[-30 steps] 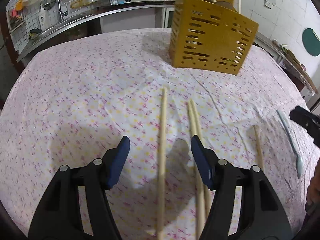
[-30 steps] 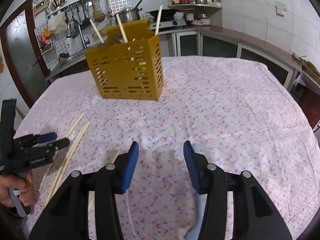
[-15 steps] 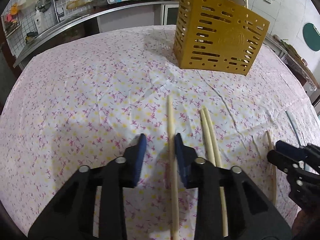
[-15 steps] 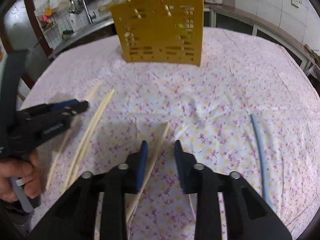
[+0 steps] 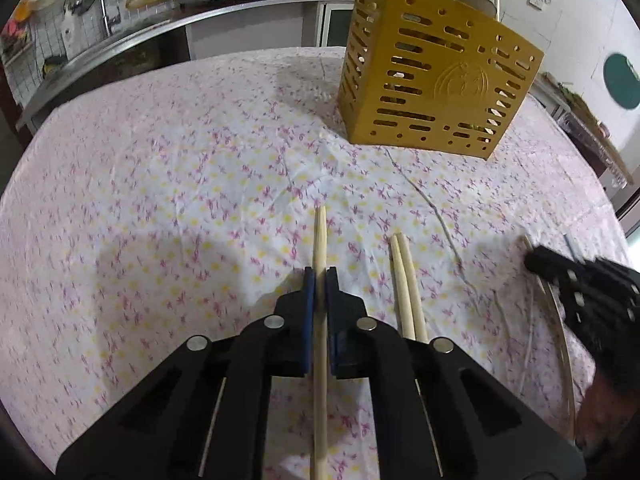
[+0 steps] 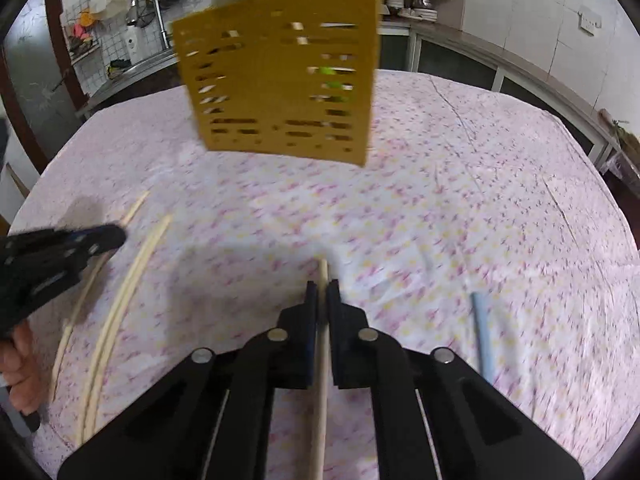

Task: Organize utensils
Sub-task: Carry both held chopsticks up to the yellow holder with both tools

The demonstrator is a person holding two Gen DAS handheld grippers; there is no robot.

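Note:
My left gripper (image 5: 320,274) is shut on a wooden chopstick (image 5: 320,236) that lies on the flowered tablecloth, its tip sticking out past the pads. A pair of chopsticks (image 5: 406,280) lies just to its right. My right gripper (image 6: 321,288) is shut on another wooden chopstick (image 6: 323,270). The yellow slotted utensil holder (image 5: 432,80) stands at the far side of the table with several chopsticks in it; it also shows in the right wrist view (image 6: 280,76). A light blue utensil handle (image 6: 482,328) lies right of my right gripper.
The table wears a pink flowered tablecloth (image 5: 160,184). A kitchen counter with sink and stove (image 5: 160,12) runs behind it. More loose chopsticks (image 6: 120,296) lie left of my right gripper, near the other gripper (image 6: 56,248) and the hand holding it.
Both grippers went from wide open to shut, each closing on a chopstick. The right gripper moved forward and down toward the table.

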